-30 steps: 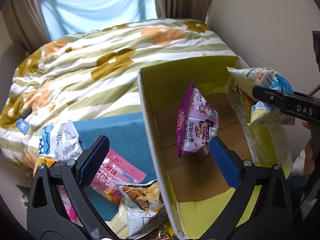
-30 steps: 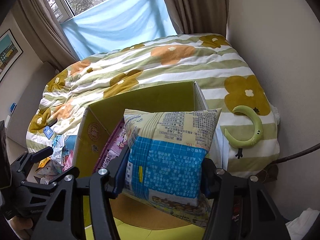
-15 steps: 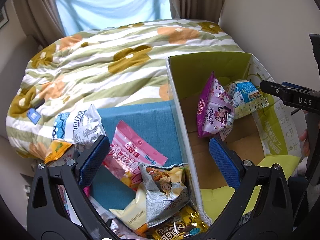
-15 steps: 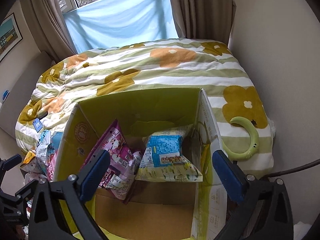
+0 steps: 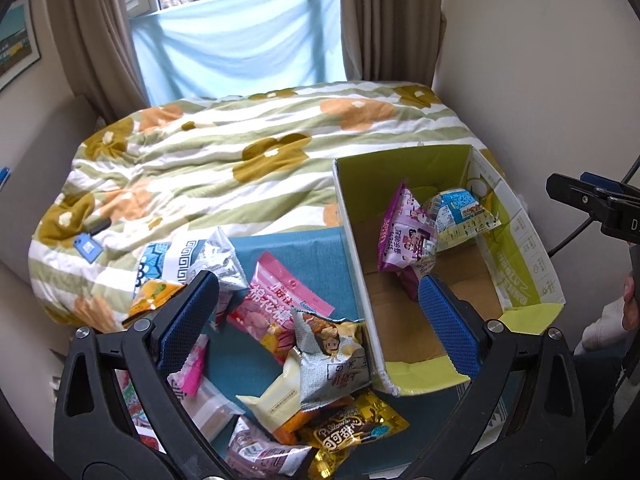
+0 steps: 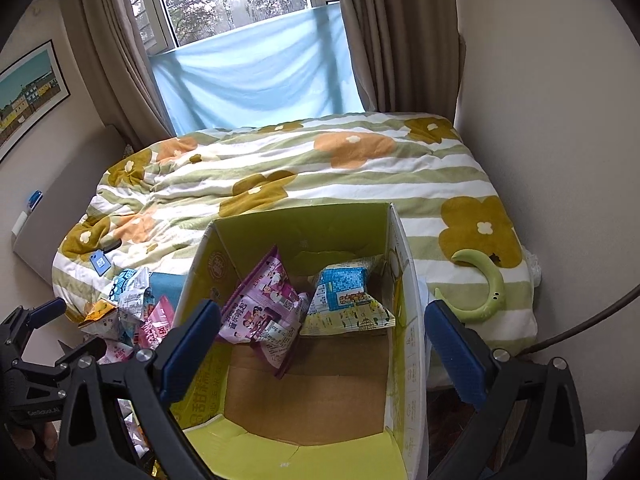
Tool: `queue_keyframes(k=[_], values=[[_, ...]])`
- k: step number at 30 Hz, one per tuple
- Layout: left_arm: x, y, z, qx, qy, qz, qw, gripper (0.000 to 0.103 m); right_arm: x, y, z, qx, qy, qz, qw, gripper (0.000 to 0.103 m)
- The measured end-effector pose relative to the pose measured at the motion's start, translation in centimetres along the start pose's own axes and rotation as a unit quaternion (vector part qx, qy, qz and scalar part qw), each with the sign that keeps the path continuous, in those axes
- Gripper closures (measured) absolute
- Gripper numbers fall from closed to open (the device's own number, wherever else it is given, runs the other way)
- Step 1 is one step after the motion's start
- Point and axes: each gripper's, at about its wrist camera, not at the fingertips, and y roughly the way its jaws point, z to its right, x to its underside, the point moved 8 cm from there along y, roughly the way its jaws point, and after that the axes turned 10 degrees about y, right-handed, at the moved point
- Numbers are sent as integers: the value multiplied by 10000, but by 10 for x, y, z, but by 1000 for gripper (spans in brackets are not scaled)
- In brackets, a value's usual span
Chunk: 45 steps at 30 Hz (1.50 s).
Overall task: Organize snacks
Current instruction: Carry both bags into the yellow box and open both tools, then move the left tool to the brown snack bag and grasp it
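We hold both the left gripper (image 5: 316,308) and right gripper (image 6: 320,336) released and empty, the blue bag (image 6: 346,300) lying beside the purple bag (image 6: 266,304) at the box's (image 6: 320,220) far wall.

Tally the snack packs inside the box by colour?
purple pack: 1
blue-and-yellow pack: 1
Total in the box: 2

Blue-and-yellow snack bag (image 6: 346,300) out of the right tool (image 6: 322,344), now in the box (image 6: 304,232), jaws wide apart.
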Motion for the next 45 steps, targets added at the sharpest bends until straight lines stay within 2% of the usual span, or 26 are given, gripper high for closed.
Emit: queue_keyframes(k=[10, 16, 21, 25, 30, 32, 34, 39, 45], values=[[56, -76, -21, -393, -308, 143, 9987, 4, 43, -74, -25, -358, -182, 329, 9986, 1], [100, -103, -39, -454, -539, 121, 9974, 4, 82, -95, -35, -521, -235, 270, 9980, 1], [136, -110, -49, -397, -566, 11, 9976, 4, 112, -107, -46, -597, -275, 246, 9975, 1], [162, -105, -49, -196, -397, -119, 9989, 4, 134, -107, -54, -618, -194, 174, 9977, 1], [189, -93, -48, 71, -81, -290, 9995, 4, 156, -103, -64, -596, 65, 310, 9977, 1], [198, -87, -48, 154, 7, -290, 9995, 4, 165, -97, -70, -577, 184, 234, 9979, 1], [206, -81, -50, 58, 59, -250, 9997, 4, 177, -92, -77, -526, 261, 163, 9981, 1], [224, -56, -43, 306, 247, -305, 9988, 4, 206, -76, -95, -364, 397, -79, 9985, 1], [243, -9, -32, 293, 806, -442, 9953, 4, 242, -46, -106, -216, 724, -365, 9965, 1]])
